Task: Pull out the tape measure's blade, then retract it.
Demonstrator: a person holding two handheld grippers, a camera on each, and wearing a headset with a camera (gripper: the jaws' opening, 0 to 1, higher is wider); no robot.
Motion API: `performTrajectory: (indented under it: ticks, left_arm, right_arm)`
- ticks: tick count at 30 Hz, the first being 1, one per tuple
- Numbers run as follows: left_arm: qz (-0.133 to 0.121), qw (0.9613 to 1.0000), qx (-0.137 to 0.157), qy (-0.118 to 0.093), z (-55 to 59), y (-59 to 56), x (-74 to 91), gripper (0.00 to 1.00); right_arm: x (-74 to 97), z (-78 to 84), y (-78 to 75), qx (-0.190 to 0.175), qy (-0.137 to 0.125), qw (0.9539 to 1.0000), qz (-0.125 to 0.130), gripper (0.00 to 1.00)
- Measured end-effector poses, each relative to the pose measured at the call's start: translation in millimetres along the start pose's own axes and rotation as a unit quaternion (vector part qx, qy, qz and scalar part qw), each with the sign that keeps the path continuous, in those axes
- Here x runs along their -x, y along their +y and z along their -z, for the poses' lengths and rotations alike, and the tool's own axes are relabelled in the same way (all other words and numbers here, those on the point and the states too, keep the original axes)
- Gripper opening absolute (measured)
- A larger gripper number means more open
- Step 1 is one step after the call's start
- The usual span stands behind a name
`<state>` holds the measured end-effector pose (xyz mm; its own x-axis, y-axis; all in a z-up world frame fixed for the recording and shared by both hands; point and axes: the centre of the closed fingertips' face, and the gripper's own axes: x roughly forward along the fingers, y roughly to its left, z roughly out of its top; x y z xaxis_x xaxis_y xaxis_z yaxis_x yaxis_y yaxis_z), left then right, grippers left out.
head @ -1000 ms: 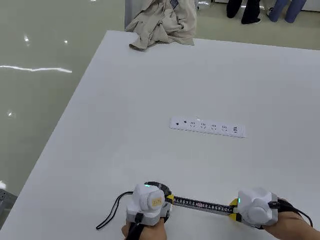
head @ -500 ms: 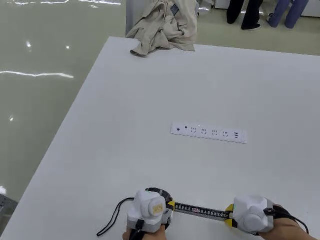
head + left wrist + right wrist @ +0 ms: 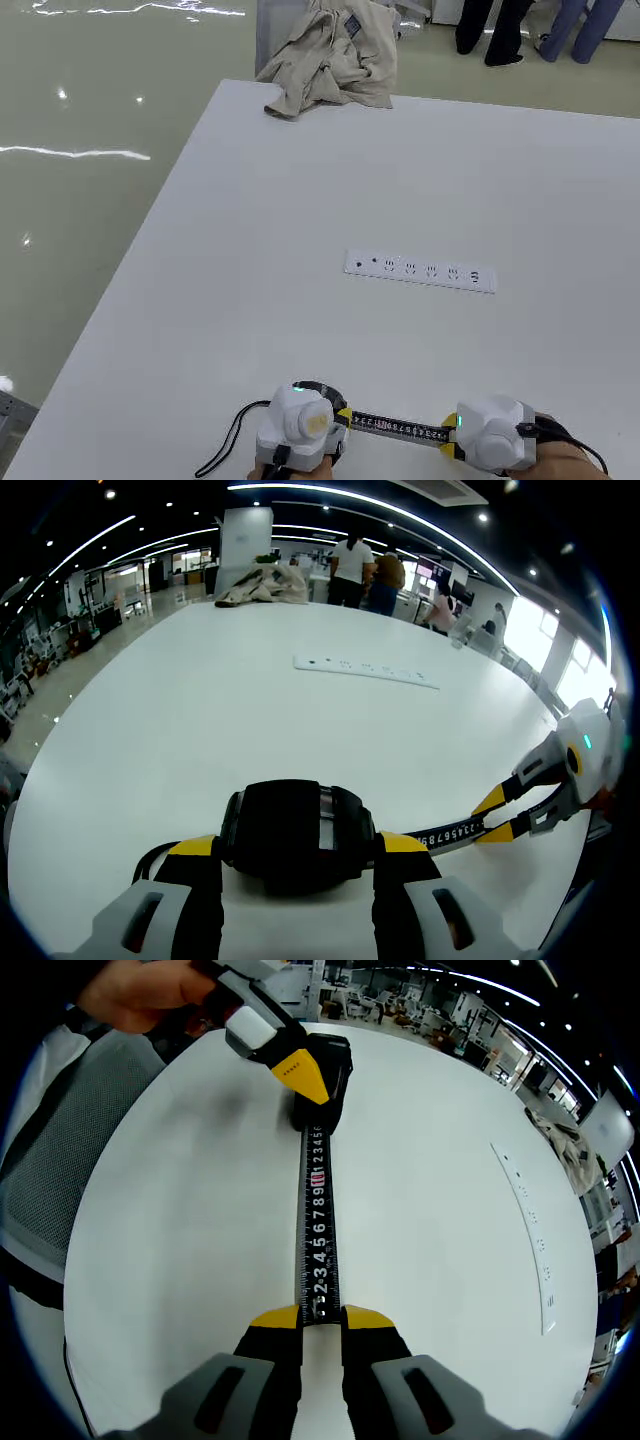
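Beyond the tape measure (image 3: 297, 830) lies a power strip (image 3: 420, 271) (jacket (image 3: 330, 50) farthest).

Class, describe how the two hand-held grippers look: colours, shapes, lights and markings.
Both the left gripper and right gripper have rounded white housings with a small green light; the left carries a yellow sticker. Their fingers are grey with yellow tips.

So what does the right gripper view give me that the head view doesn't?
Right gripper view: readable numerals along the blade, and the right tool shut on its end. Head view: the black strap looping on the table left of the case. Shared: the blade stretched between the tools, the left tool gripping the case, the white power strip.
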<state>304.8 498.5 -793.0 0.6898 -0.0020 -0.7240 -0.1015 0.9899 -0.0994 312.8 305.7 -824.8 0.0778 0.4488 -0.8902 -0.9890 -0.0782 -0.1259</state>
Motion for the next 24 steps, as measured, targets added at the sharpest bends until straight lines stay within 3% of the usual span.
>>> performTrajectory:
  ticks: [14, 24]
  left_arm:
    - [0.002, 1.0000, 0.000, -0.001, -0.3, 0.0, 0.5, 0.57]
    - [0.003, 1.0000, -0.002, 0.001, -0.4, -0.3, 1.9, 0.57]
  right_arm:
    - [-6.0, -11.7, 0.1, 0.006, -0.004, 1.0000, -0.006, 0.14]
    - [-13.3, -28.8, 2.1, -0.002, -0.017, 0.9998, -0.010, 0.14]
